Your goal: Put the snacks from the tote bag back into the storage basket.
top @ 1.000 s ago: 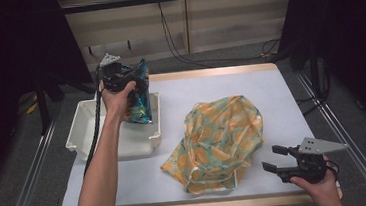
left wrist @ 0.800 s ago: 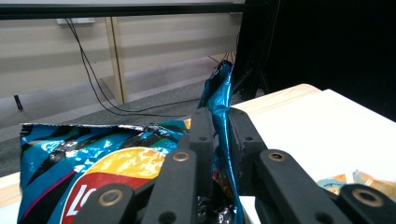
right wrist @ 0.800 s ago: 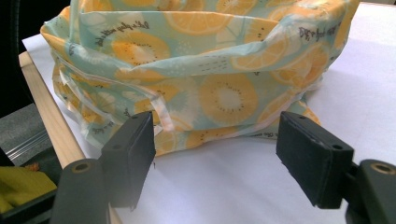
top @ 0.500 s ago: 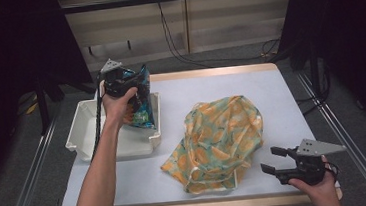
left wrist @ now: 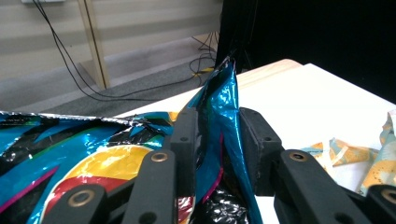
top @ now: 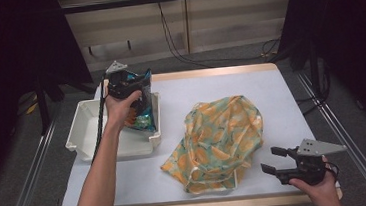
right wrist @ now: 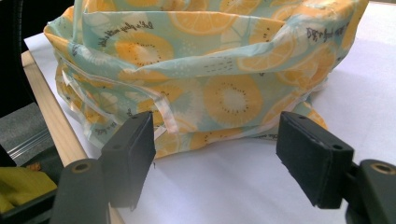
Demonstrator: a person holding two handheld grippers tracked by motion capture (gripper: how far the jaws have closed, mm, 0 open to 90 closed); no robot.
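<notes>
A shiny blue chip bag (top: 138, 107) stands tilted in the right end of the white bin (top: 86, 134). My left gripper (top: 128, 87) is at the bag's top edge. In the left gripper view that foil edge (left wrist: 219, 107) rises between the two pads. The jaws have just been opening, and they now stand a little apart around the foil without pressing on it. My right gripper (top: 268, 159) rests open near the table's front right corner. It points at the orange-print cloth bag (top: 224, 134), whose folds (right wrist: 224, 60) lie just beyond its fingertips.
The white table top (top: 280, 89) has a wooden edge (right wrist: 51, 121) close to the right gripper. The bin sits at the table's left side. Black curtains flank the table and cables run across the floor behind it.
The chip bag has sunk a little lower into the bin under the left hand. The right gripper has stayed where it was.
</notes>
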